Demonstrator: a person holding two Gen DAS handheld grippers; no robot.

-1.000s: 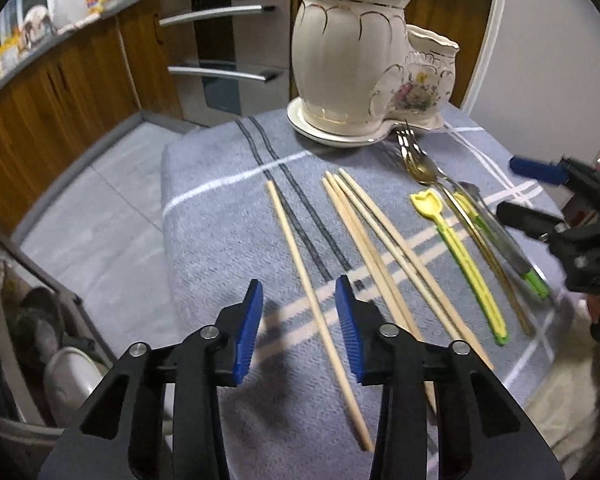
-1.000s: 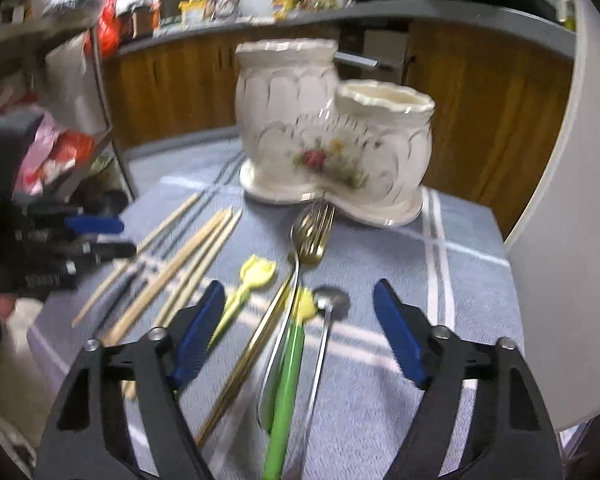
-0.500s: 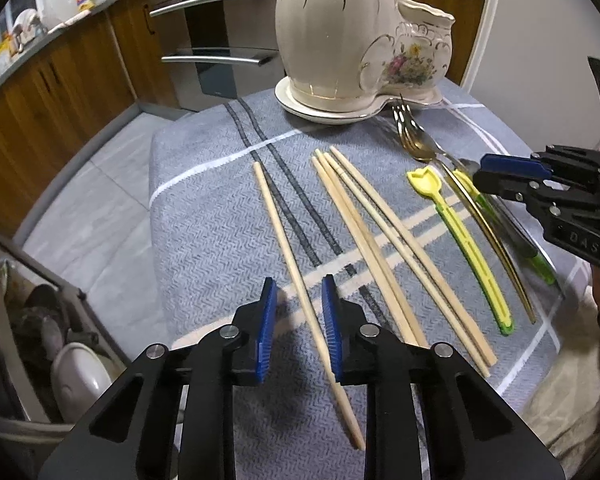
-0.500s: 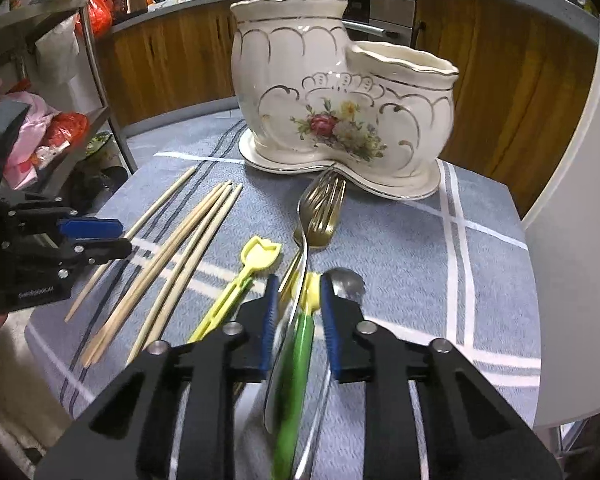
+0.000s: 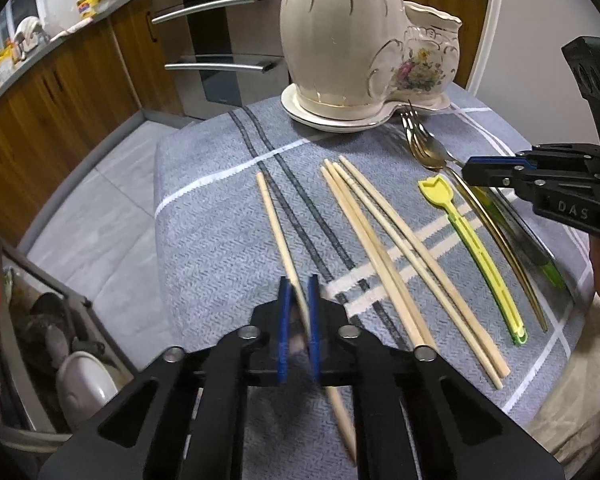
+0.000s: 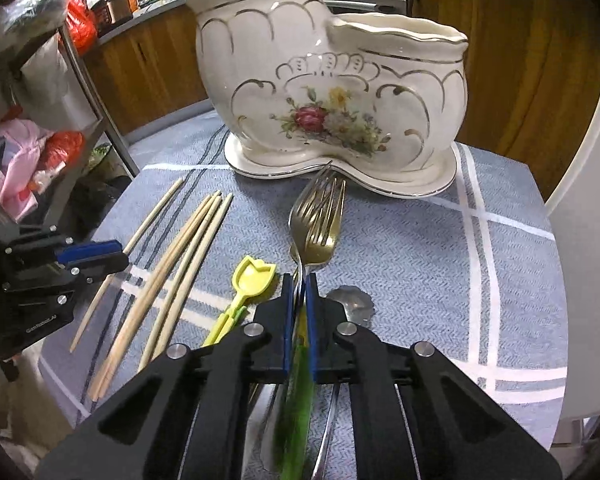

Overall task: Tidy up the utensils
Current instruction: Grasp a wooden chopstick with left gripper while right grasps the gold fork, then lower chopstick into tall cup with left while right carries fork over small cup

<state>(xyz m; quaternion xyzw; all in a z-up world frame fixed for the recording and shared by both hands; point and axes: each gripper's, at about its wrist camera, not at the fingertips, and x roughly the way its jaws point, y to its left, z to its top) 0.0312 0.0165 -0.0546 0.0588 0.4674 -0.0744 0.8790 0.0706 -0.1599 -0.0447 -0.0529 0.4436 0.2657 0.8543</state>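
Observation:
My left gripper (image 5: 298, 292) is shut on a single wooden chopstick (image 5: 274, 220) that lies apart from three other chopsticks (image 5: 384, 240) on the grey cloth. My right gripper (image 6: 300, 286) is shut on a green-handled utensil (image 6: 296, 412); a silver fork (image 6: 306, 216) also runs between its jaws, so what else it grips is unclear. A gold fork (image 6: 326, 228), a yellow tulip-tipped pick (image 6: 252, 276) and a spoon (image 6: 352, 300) lie beside it. The white floral ceramic holder (image 6: 332, 84) stands at the far end, also in the left wrist view (image 5: 352, 40).
The grey striped cloth (image 5: 204, 208) covers a small table that drops off to the floor on the left. Wooden cabinets and an oven (image 5: 216, 40) stand behind. A wire rack with bags (image 6: 40, 80) stands left in the right wrist view.
Both grippers have closed from wide open: the left onto the lone chopstick, the right onto the green-handled utensil. Both have moved closer to the table.

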